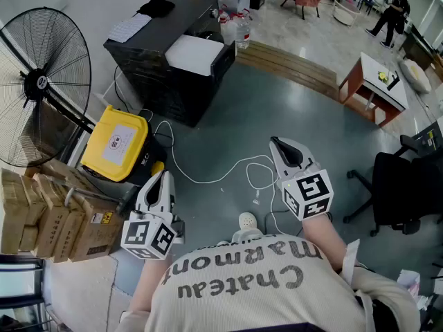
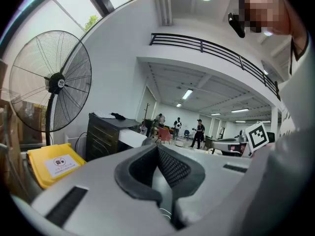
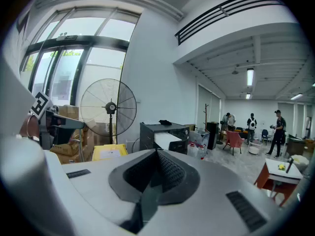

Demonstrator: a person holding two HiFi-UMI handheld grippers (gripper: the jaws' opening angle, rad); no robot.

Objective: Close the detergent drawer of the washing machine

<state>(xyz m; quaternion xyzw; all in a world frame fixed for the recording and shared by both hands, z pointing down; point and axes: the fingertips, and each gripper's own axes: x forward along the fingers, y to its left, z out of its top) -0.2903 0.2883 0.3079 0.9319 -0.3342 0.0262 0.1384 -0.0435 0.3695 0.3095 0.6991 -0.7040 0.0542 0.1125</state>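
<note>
The left tongs [image 1: 162, 176] are fully closed: the two dark pads meet at the tip w/ nothing between them. The right tongs [image 1: 277, 144] are closed in the same way, also empty. Both point forward and only a little downward, over the grey floor [image 1: 228, 116], and they touch nothing. Behind each sits its marker cube: the left cube [image 1: 147, 237] and the right cube [image 1: 309, 195]. In the head view the right tongs reach further fwd than the left ones, and the two are well apart.

Between them a white cable [image 1: 223, 176] lies in loops on the floor. Just beside the left tongs, on their left, is a yellow case [image 1: 116, 142] w/ a white label on its lid. Next to it are stacked cardboard boxes [image 1: 41, 220]. A big black standing fan [image 1: 40, 83] is behind those, near the wall.

Further ahead stands a black cabinet [image 1: 163, 68] w/ a white box [image 1: 196, 52] on top (another flat white thing lies there too, too small to name). On the right side are a black office chair [image 1: 401, 185] and a small white desk [image 1: 377, 81] on red legs. A person [image 1: 392, 7] stands far off in the hall.

The washing machine and its detergent drawer show in no view, so I cannot tell their place.
</note>
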